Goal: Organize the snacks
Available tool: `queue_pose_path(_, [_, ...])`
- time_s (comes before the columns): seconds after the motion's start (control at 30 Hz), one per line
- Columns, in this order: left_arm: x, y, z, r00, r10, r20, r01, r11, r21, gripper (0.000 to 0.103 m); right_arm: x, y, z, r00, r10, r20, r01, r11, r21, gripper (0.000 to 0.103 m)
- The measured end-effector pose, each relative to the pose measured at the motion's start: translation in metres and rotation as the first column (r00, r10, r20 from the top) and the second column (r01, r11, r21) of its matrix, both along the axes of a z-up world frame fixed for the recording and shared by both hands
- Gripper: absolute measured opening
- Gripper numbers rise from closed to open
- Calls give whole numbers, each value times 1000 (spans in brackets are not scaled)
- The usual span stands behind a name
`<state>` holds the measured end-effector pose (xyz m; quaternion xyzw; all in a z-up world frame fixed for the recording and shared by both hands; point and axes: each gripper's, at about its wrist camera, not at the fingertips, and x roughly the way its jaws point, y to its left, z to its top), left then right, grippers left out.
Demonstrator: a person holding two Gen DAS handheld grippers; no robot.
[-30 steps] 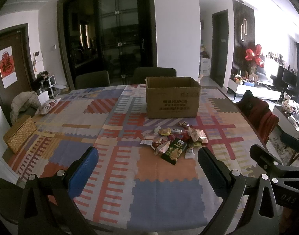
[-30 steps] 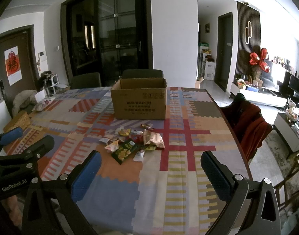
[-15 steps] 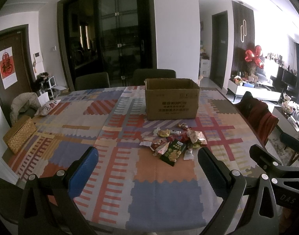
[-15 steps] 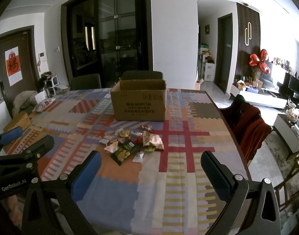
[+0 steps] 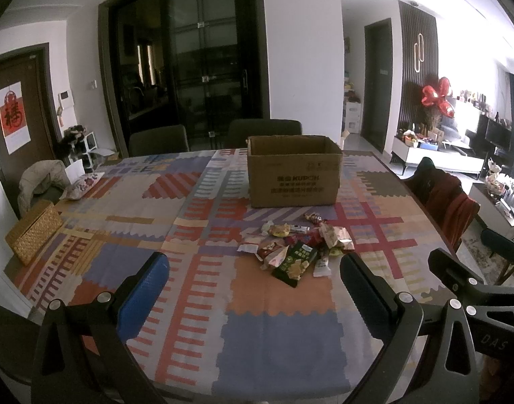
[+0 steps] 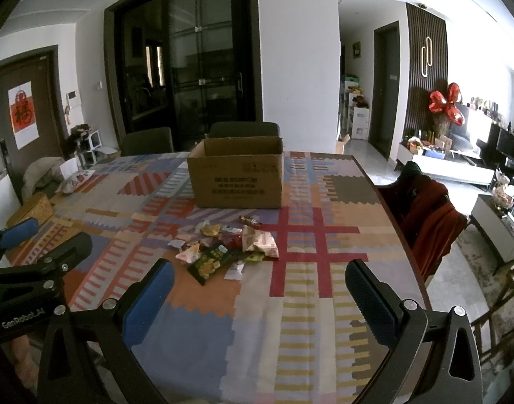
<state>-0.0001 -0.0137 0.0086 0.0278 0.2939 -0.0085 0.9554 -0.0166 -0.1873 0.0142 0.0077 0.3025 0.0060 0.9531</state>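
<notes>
Left wrist: both grippers' fingers spread, empty; crinkly, perhaps foil, snacks [image 5: 295,249] before cardboard box [image 5: 293,175]

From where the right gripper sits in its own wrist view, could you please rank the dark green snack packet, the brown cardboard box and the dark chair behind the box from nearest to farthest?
1. The dark green snack packet, at the near edge of the snack pile, just ahead of the right gripper.
2. The brown cardboard box, open-topped, mid-table beyond the pile.
3. The dark chair, behind the box at the table's far edge.
</notes>
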Motion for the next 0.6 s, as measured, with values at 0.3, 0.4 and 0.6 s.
queue_pose_path(0.3, [1,1,1,1000,2,0,-2,1000,2,103,1,-1,-1,1000,1,-7,-1,1000,3,102])
queue_pose_path(0.4, [11,-2,-3,1000,9,-27,-9,1000,-1,103,4,0,-3,999,13,-36,-12,1000,13,102])
queue_pose_path(0.6, [26,3,-17,999,10,-51,-9,1000,5,101,22,-5,-11,997,26,-69,-24,999,33,102])
